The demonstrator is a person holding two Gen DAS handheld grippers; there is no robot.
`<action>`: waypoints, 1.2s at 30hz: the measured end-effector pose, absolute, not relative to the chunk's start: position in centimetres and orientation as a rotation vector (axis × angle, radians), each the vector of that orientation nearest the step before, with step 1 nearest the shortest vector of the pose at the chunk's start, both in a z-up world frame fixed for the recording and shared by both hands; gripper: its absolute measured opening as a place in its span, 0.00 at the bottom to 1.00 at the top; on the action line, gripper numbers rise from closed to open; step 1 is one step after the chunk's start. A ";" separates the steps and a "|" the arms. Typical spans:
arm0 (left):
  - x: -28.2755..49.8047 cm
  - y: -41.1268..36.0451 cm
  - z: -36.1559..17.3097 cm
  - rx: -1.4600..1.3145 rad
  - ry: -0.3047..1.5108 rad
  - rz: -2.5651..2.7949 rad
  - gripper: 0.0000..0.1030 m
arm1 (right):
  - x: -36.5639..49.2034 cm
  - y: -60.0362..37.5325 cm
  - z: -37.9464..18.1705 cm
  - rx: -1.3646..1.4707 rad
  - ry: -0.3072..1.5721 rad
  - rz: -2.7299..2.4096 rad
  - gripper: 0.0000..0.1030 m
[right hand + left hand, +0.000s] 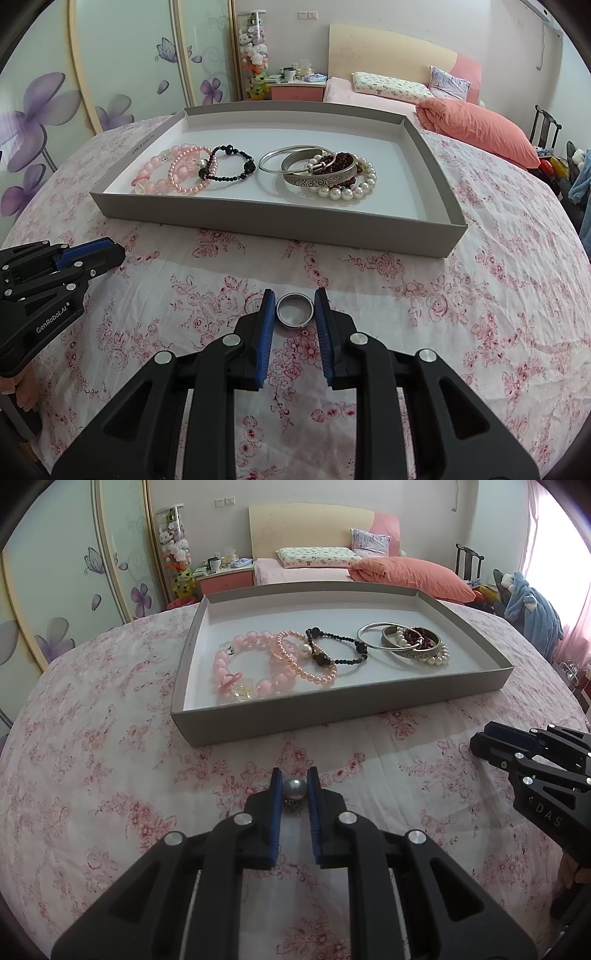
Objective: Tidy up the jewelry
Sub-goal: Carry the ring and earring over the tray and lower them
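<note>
A shallow grey cardboard tray with a white floor (495,681) sits on a desk covered by a white cloth printed with pink flowers (110,775). Inside the tray, from left to right, lie a chunky pale-pink bead bracelet (243,668), a smaller bracelet of peach-pink pearls (306,661) overlapping it, a bracelet of small black beads (338,648) touching the peach one, and a separate cluster at the right: a thin plain silver bangle (373,637), a wide engraved silver bangle (413,648), a dark red bead bracelet (415,635) resting within the wide bangle, and a white pearl bracelet (436,659) beneath them. In front of the tray, the left hand-held gripper (294,788), black with blue pads, is pinching a single round grey pearl piece with a small metal fitting (294,789) between its tips, both pads touching it, just over the cloth. Well to its right, the right hand-held gripper (294,310) has its blue pads close on either side of a plain silver ring (294,311) standing on edge; the left pad touches the ring, but whether the right pad presses it cannot be told. Behind the desk is a bedroom with a bed holding a coral-orange duvet (480,125) and wardrobe doors painted with purple flowers (37,110).
</note>
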State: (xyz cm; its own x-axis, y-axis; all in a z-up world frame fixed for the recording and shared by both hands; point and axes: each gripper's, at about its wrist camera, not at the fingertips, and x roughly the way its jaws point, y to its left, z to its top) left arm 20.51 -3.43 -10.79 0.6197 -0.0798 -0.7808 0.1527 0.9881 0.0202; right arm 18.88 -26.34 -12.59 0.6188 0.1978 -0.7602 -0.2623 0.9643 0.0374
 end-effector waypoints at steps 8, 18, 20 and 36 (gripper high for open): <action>20.6 -3.4 -10.8 0.081 0.893 -0.136 0.14 | 18.9 -26.5 -12.6 -0.068 0.866 0.265 0.23; 20.4 -3.0 -10.7 0.049 0.890 -0.133 0.13 | 18.8 -26.9 -12.5 -0.047 0.863 0.267 0.22; 20.2 -2.4 -10.7 0.027 0.888 -0.125 0.13 | 18.3 -27.3 -12.2 -0.026 0.839 0.264 0.22; 16.3 -2.4 -5.7 0.034 0.661 -0.087 0.13 | 14.0 -28.0 -6.5 0.003 0.499 0.208 0.22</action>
State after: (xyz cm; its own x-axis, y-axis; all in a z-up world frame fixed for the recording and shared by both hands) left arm 16.27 -2.42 -5.75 0.7857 -0.0701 -0.6147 0.0916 0.9958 0.0034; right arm 13.97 -27.99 -6.54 0.8576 0.1986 -0.4744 -0.1972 0.9789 0.0532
